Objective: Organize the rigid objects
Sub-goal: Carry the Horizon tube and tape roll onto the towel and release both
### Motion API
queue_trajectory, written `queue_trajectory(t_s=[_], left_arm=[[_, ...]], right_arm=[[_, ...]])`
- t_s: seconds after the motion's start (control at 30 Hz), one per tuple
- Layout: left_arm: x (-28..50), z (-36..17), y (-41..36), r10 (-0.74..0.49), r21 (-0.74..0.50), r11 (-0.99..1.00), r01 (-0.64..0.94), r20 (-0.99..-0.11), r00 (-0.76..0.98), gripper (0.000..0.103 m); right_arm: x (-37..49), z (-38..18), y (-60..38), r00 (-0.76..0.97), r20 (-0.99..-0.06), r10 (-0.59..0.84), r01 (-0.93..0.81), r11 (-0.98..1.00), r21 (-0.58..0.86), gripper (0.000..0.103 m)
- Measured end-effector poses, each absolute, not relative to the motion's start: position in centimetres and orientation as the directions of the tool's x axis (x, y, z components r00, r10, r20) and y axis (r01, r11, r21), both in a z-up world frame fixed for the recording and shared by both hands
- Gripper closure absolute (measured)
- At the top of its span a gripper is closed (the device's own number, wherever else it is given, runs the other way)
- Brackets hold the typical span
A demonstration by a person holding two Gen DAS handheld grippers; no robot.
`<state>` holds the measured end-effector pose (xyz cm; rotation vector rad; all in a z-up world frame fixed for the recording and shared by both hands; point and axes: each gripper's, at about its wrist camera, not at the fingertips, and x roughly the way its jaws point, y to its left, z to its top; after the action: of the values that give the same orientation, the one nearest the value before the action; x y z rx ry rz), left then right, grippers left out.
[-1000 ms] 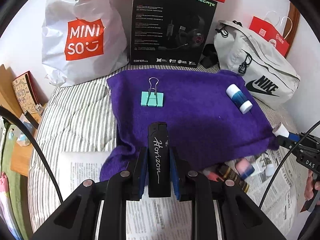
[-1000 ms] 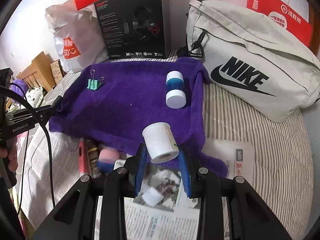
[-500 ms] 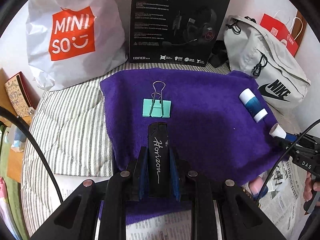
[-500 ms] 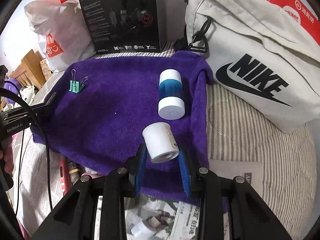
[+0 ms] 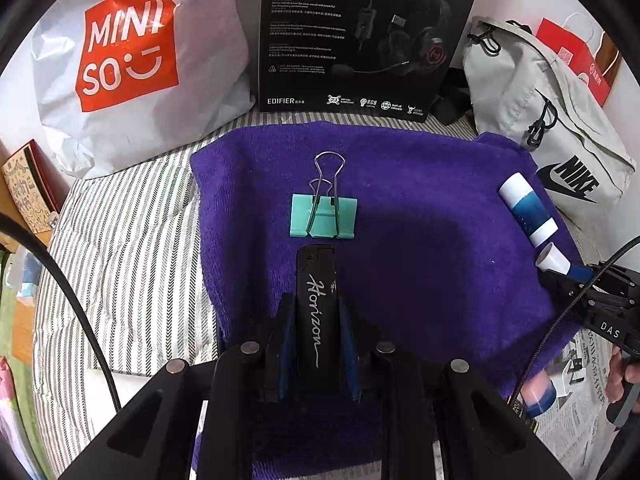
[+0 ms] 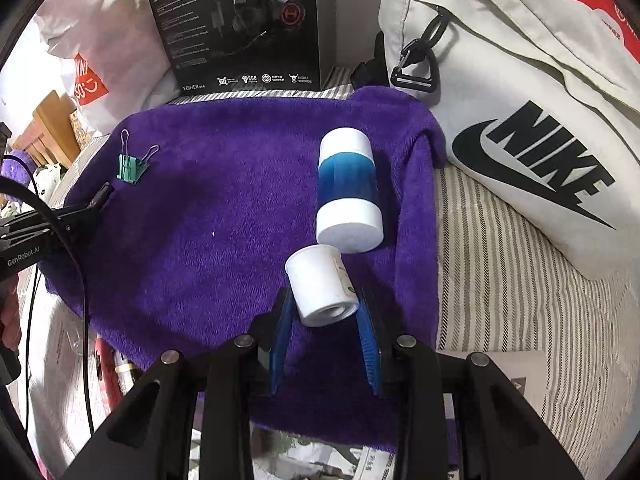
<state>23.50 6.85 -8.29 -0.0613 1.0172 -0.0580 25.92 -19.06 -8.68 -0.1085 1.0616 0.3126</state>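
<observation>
Both tongs have come forward over the purple towel (image 5: 420, 208). The left tongs (image 5: 316, 320) are clamped on a black lighter (image 5: 316, 308), its tip just short of the green binder clip (image 5: 323, 220). The right tongs (image 6: 324, 312) grip a small white bottle (image 6: 320, 288), near the blue-and-white container (image 6: 348, 192).

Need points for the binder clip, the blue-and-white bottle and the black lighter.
binder clip (image 5: 323, 220), left wrist view, teal body.
blue-and-white bottle (image 6: 348, 184), right wrist view, blue middle band.
black lighter (image 5: 316, 304), left wrist view, lettered face.
</observation>
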Motion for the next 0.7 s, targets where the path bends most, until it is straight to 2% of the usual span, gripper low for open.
queue_trajectory(t_s=[0.7], left_arm=[[23.96, -9.10, 6.29, -0.025, -0.012, 1.000, 0.029, -0.854, 0.519, 0.081]], right_arm=[[26.08, -9.11, -18.26, 0.455, -0.866, 0.205, -0.336, 0.941, 0.046, 0.068]])
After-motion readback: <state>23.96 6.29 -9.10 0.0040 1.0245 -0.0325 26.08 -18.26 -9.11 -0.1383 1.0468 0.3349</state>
